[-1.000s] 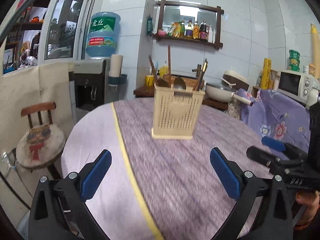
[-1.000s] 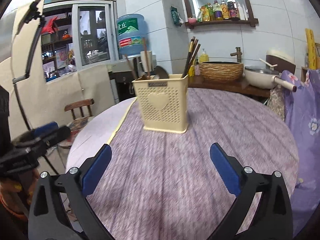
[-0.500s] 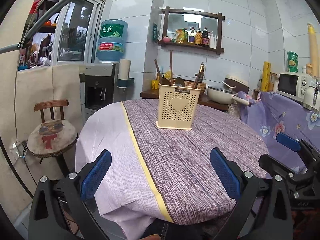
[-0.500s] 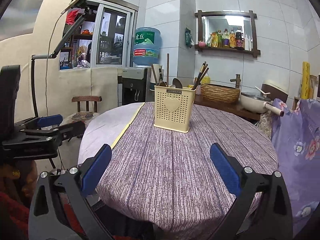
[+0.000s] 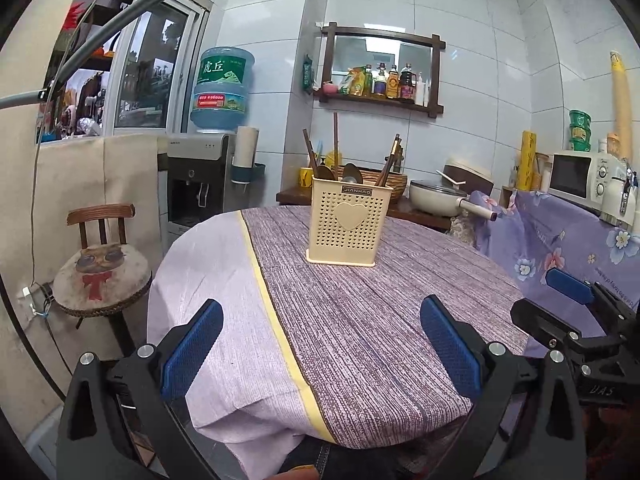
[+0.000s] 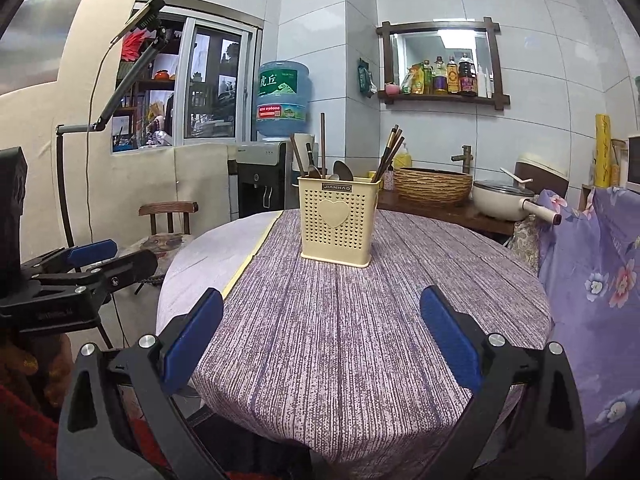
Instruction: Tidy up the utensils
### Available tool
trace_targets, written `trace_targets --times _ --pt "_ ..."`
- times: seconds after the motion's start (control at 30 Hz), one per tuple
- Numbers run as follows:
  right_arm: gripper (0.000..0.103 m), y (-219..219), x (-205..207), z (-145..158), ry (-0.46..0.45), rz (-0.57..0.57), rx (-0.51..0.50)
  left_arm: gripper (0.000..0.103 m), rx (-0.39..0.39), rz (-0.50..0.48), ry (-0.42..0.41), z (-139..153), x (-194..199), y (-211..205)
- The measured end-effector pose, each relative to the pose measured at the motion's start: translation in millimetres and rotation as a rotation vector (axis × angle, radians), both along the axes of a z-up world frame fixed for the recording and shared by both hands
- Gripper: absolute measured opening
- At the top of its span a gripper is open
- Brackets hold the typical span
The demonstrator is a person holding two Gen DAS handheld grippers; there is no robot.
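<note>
A cream perforated utensil holder (image 5: pixel 346 222) with a heart on its front stands upright in the middle of the round table (image 5: pixel 360 320); it also shows in the right wrist view (image 6: pixel 337 222). Spoons (image 6: pixel 343 170) and chopsticks (image 6: pixel 388 152) stick out of its top. My left gripper (image 5: pixel 320 348) is open and empty, held off the table's near edge. My right gripper (image 6: pixel 320 344) is open and empty too, at the near edge, and shows from the side in the left wrist view (image 5: pixel 568 312).
A wooden chair (image 5: pixel 100 264) with a cat cushion stands left of the table. A water dispenser (image 5: pixel 200 176) is behind it. A counter at the back holds a wicker basket (image 6: pixel 432 186) and a pot (image 6: pixel 504 200). A floral cloth (image 5: pixel 568 236) and a microwave (image 5: pixel 580 180) are on the right.
Both grippers have pulled back from the holder to beyond the table's near edge. Both stay open and empty. The holder has not moved.
</note>
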State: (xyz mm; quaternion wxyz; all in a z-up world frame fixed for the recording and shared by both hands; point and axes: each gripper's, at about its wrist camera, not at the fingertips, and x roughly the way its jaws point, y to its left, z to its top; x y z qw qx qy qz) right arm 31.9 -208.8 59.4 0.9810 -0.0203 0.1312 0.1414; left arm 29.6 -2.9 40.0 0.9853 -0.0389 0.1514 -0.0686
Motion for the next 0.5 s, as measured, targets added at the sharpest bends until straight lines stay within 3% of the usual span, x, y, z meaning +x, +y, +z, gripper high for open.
trace_targets --times 0.5 --pt "0.097 1.0 2.3 -2.4 0.01 0.004 -0.007 0.098 -0.015 0.012 -0.005 1.8 -0.6 2.9"
